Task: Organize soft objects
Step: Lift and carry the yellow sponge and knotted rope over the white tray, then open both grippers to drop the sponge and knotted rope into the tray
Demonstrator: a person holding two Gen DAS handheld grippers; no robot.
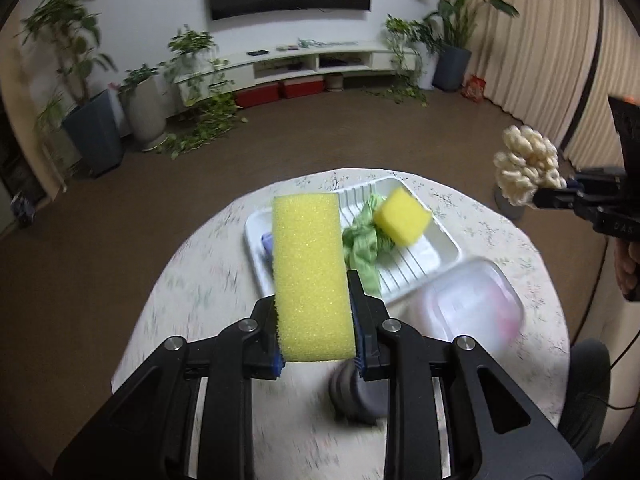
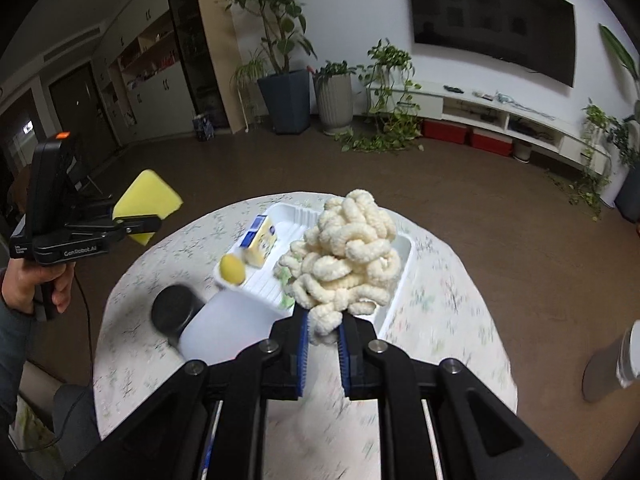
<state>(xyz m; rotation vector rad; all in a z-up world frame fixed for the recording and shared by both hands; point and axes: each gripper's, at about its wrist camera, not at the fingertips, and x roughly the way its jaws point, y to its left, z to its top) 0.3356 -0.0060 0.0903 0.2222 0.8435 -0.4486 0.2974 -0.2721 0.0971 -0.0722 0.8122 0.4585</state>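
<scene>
My left gripper [image 1: 314, 312] is shut on a long yellow sponge [image 1: 308, 272] and holds it in the air above the round table; it also shows in the right wrist view [image 2: 146, 202]. My right gripper [image 2: 323, 330] is shut on a cream chenille cloth [image 2: 346, 256], held above the white tray [image 2: 404, 248]; the cloth also shows in the left wrist view [image 1: 526, 166]. In the tray [image 1: 444, 240] lie a green cloth [image 1: 362, 244], a small yellow sponge [image 1: 402, 216] and a blue-and-yellow item [image 2: 260, 240].
A translucent plastic box [image 1: 472, 308] stands near the tray's front edge, with a dark round container [image 2: 174, 312] beside it. The table [image 1: 192, 280] has a floral cover. Potted plants and a TV shelf stand along the far wall.
</scene>
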